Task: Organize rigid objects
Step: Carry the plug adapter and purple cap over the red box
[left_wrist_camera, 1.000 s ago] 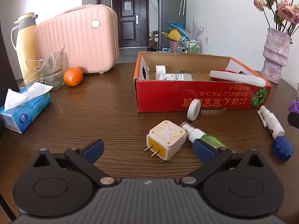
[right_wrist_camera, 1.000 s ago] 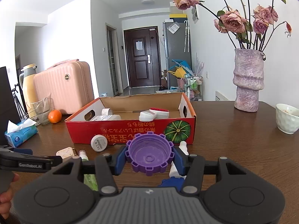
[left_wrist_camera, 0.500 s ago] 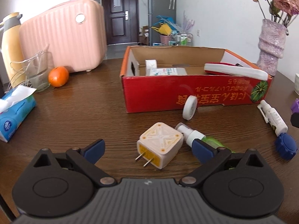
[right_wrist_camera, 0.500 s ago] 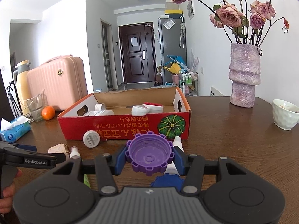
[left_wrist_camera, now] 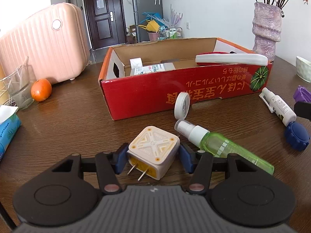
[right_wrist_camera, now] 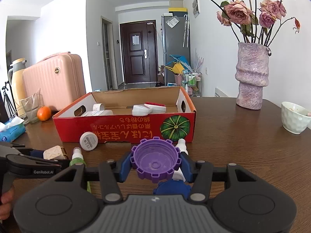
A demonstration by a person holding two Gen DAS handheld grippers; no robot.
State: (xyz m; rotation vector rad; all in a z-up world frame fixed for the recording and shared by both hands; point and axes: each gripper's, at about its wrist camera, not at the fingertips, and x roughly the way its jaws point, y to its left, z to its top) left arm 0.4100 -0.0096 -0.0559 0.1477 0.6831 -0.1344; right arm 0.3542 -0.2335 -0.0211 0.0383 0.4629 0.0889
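Left gripper [left_wrist_camera: 152, 160] pinches the plug adapter [left_wrist_camera: 153, 152]; right gripper [right_wrist_camera: 155, 165] pinches the purple cap [right_wrist_camera: 155, 160]. Ahead, the red box [left_wrist_camera: 151, 97] is part-filled; spray bottles beside remain.

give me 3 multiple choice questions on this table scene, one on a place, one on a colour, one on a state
1. Where is the white tape roll?
A. inside the red box
B. beside the orange
C. under the vase

2. What colour is the cap in the right tool?
A. green
B. purple
C. white

3. How is the left tool?
A. wide open, holding nothing
B. shut on the spray bottle
C. shut on the plug

Answers:
1. A, the roll stands at the box's back left corner.
2. B, the ridged cap between the pads is purple.
3. C, both blue pads press the plug's sides.
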